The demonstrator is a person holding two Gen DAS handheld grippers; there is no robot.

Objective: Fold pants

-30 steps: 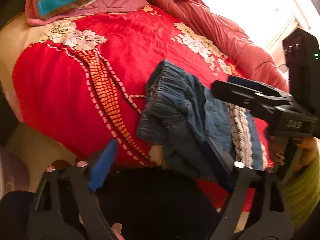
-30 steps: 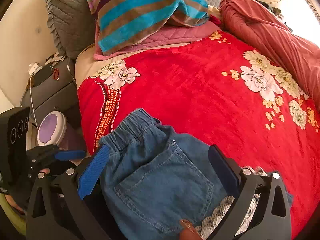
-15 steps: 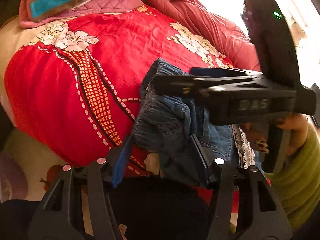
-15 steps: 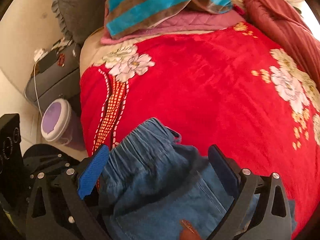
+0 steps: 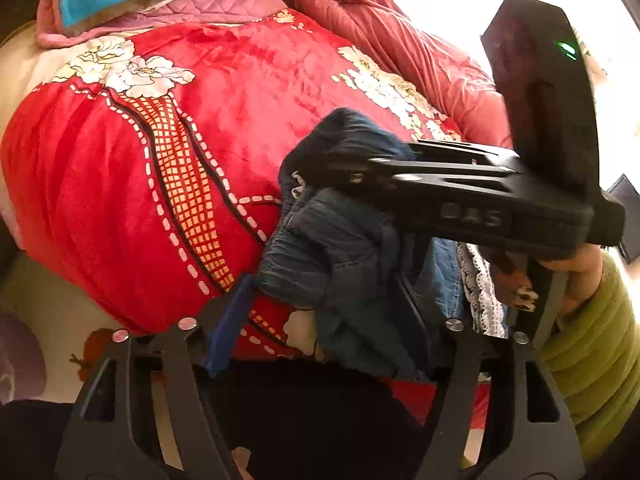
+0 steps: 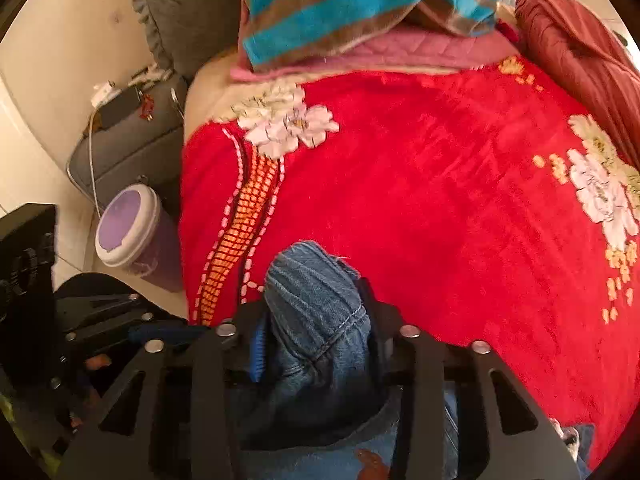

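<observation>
While the right gripper (image 6: 316,344) pinches a bunched ridge of the blue denim pants with an elastic waistband (image 6: 316,304), its 2 jaws stand drawn in against the cloth from either side, so it reads as clamped on the garment. From the left wrist view the same tool reaches across from the right, its tip buried in the upper folds of the denim. By contrast, the left gripper (image 5: 328,320) has its 2 jaws spread apart, with a hanging lobe of the pants (image 5: 340,248) lying between them; whether either pad touches cloth cannot be told, and it looks not yet closed. Crumpled into a heap, the garment sits at the near edge of the red plush blanket with white flower print (image 5: 120,184), directly ahead of both tools and partly draped over the bed's side. Bunched like this, the long axis cannot be read; the gathered waistband appears to lie toward the far end of the heap, and white lace trim (image 5: 480,288) shows just to the right of the left gripper. As a judgement, the denim should handle as soft, limp and moderately heavy, not fragile and not slippery; it will sag wherever unsupported. Best purchase would be on thick seams or the waistband, 1 tool at each end, to stretch it flat.
</observation>
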